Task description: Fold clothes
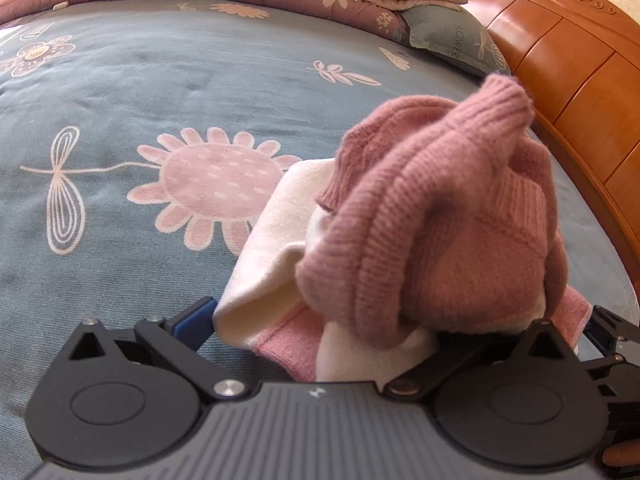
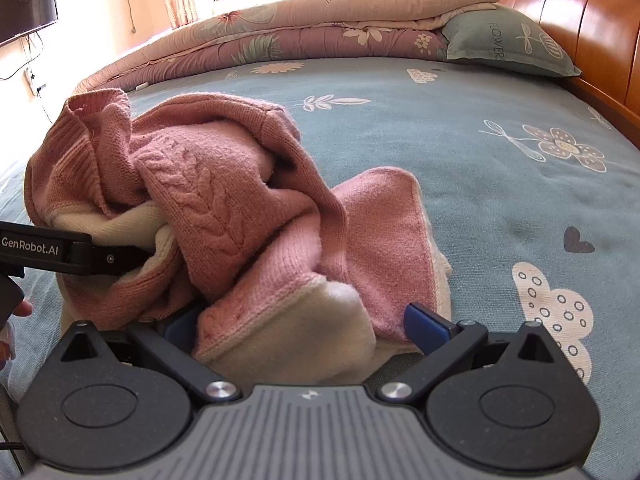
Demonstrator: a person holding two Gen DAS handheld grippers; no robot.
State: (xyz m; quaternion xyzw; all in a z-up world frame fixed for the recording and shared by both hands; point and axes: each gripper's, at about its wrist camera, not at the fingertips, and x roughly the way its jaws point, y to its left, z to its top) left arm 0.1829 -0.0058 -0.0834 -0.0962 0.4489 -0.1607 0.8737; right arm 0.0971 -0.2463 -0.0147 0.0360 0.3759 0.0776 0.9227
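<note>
A pink knit sweater with a cream inner side lies crumpled in a heap on the blue-grey flowered bedsheet. My left gripper is open wide at the heap's near edge, fabric bulging between its jaws; its right finger is hidden under the cloth. In the right wrist view the same sweater fills the middle. My right gripper is open too, its blue fingers on either side of a cream and pink fold. The left gripper pokes into the heap from the left.
A wooden headboard runs along the right. A grey-green pillow and a folded quilt lie at the far side of the bed. The bedsheet stretches flat to the right. A person's hand shows at the left edge.
</note>
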